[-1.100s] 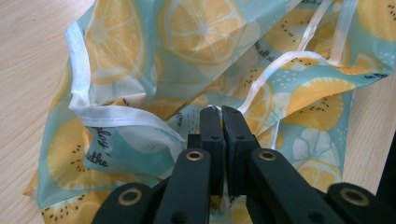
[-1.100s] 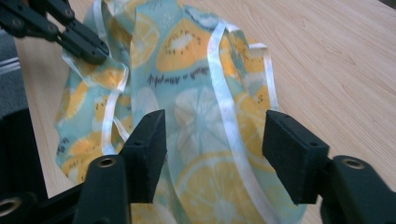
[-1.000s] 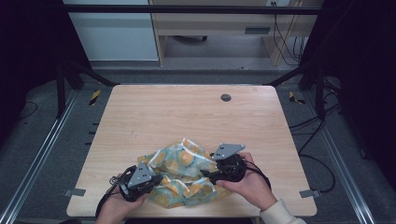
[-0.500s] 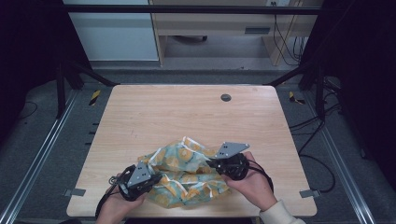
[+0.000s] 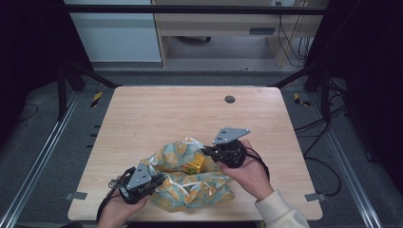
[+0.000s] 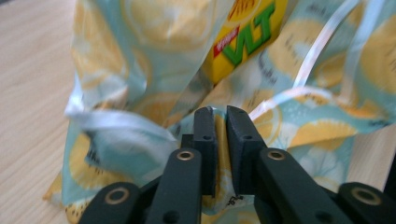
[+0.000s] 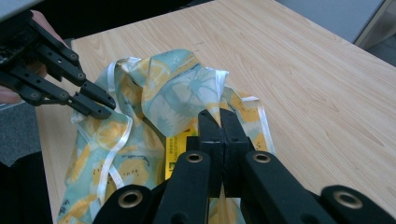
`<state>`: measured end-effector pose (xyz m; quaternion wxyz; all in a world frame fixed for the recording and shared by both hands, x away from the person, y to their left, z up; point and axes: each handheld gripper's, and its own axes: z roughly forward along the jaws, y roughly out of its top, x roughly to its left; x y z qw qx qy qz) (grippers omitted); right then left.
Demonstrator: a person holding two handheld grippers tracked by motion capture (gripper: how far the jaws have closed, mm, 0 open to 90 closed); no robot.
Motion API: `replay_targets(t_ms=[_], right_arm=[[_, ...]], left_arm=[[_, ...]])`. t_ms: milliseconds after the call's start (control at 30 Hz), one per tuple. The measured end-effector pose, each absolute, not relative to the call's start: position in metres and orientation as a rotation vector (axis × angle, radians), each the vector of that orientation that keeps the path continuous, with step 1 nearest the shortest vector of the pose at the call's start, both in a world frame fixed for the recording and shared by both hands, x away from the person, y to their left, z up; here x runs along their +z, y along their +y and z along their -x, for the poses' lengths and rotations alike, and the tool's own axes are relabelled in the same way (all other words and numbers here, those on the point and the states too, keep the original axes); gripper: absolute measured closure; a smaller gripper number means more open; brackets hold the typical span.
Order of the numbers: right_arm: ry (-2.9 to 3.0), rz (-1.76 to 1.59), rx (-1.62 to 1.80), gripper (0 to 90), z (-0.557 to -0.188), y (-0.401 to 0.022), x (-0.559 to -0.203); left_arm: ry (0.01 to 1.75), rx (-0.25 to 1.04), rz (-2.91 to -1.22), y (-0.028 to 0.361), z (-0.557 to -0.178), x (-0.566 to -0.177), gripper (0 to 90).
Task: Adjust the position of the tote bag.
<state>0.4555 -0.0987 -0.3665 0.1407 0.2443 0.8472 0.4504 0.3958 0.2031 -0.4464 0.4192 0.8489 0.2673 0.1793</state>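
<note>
Lemon-print plastic bag (image 5: pixel 190 178) lying crumpled at near edge of wooden table (image 5: pixel 157 114); far half bare, grommet hole (image 5: pixel 230 99) near far edge. Yellow carton (image 5: pixel 195 166) inside bag. Left gripper (image 5: pixel 159 179) at bag's near-left corner, jaws just easing, film between them. Right gripper (image 5: pixel 205 151) clamped on bag's upper right edge.
</note>
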Motion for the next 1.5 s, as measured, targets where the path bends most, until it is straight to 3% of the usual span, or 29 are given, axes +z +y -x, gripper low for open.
replay_targets(t_ms=[300, 567, 800, 1133, 1233, 1500], right_arm=[[2.462, -0.699, 1.293, 90.0, -0.456, -0.098, -0.367], [2.455, -0.715, 1.306, 89.9, -0.459, -0.1, -0.366], [2.471, -0.713, 1.301, 89.6, -0.461, -0.098, -0.368], [2.466, -0.715, 1.309, 89.5, -0.461, -0.097, -0.367], [2.459, -0.722, 1.306, 89.7, -0.462, -0.098, -0.366], [2.439, -0.749, 1.309, 89.8, -0.469, -0.102, -0.366]], left_arm=[[0.636, 0.373, -2.024, 0.187, -0.396, -0.427, 57.6], [0.666, 0.274, -2.084, 0.155, -0.415, -0.452, 31.6], [0.672, 0.279, -2.144, 0.147, -0.425, -0.473, 24.5], [0.675, 0.283, -2.227, 0.138, -0.428, -0.486, 23.8], [0.678, 0.293, -2.238, 0.137, -0.428, -0.488, 28.2], [0.643, 0.327, -2.248, 0.136, -0.424, -0.485, 54.8]])
